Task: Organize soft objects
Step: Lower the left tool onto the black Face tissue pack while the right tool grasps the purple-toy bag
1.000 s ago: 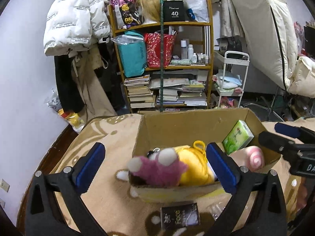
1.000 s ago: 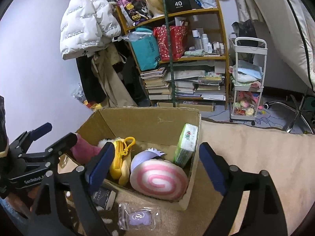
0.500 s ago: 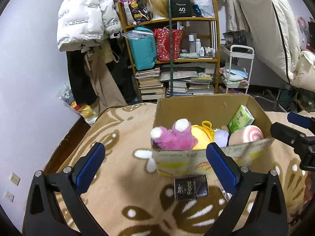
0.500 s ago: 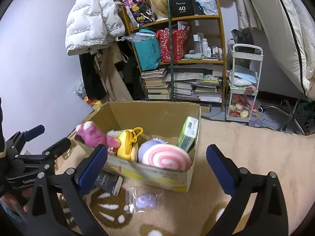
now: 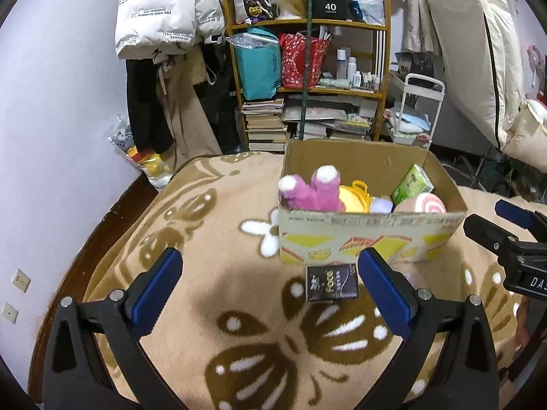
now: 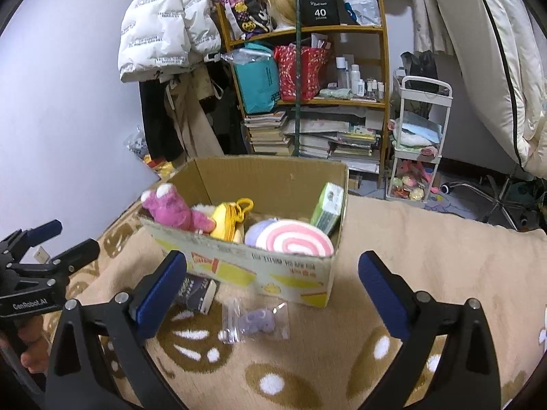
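Note:
A cardboard box (image 5: 362,239) (image 6: 273,273) stands on a tan patterned blanket. It holds a pink plush (image 5: 312,191) (image 6: 171,210), a yellow plush (image 5: 355,198) (image 6: 227,220), a pink swirl roll cushion (image 5: 422,205) (image 6: 290,239) and a green tissue pack (image 5: 412,184) (image 6: 328,203). In front of the box lie a black packet (image 5: 331,283) (image 6: 196,290) and a small purple toy in a clear bag (image 6: 256,319). My left gripper (image 5: 270,287) and right gripper (image 6: 271,290) are both open and empty, held back from the box.
A cluttered wooden shelf (image 5: 307,68) with books and bags stands behind the bed, with a white trolley (image 6: 420,143) to its right. Coats hang on the wall at the left (image 5: 160,17). A folded mattress (image 5: 478,51) leans at the far right.
Both grippers have pulled back and up from the box, which now looks smaller and farther. The black packet and the bagged purple toy show fully in front of it.

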Motion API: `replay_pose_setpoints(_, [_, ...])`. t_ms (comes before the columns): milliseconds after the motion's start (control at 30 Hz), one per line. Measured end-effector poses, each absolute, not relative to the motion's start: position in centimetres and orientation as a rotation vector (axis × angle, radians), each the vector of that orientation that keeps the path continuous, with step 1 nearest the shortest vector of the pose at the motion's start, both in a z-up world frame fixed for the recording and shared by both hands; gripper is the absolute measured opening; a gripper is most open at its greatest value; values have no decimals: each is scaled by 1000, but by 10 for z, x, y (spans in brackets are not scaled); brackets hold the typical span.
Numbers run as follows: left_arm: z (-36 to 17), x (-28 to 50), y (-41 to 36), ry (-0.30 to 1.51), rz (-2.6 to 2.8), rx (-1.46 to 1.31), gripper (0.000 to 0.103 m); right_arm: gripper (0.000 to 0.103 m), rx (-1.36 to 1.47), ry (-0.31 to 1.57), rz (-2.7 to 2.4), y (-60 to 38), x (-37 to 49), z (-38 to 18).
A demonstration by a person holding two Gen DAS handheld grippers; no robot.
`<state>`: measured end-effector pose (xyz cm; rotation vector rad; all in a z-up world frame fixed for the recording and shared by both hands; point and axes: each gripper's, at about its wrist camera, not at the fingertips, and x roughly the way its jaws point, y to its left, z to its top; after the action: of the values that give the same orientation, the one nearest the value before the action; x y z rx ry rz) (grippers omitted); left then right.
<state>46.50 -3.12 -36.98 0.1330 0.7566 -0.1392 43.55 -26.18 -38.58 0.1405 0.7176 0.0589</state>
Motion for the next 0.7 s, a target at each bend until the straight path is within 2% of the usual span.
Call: replay_pose_setpoints(700, [-402,490,-35,887,-148,151,101,103,114,834,45,-260,449,-426])
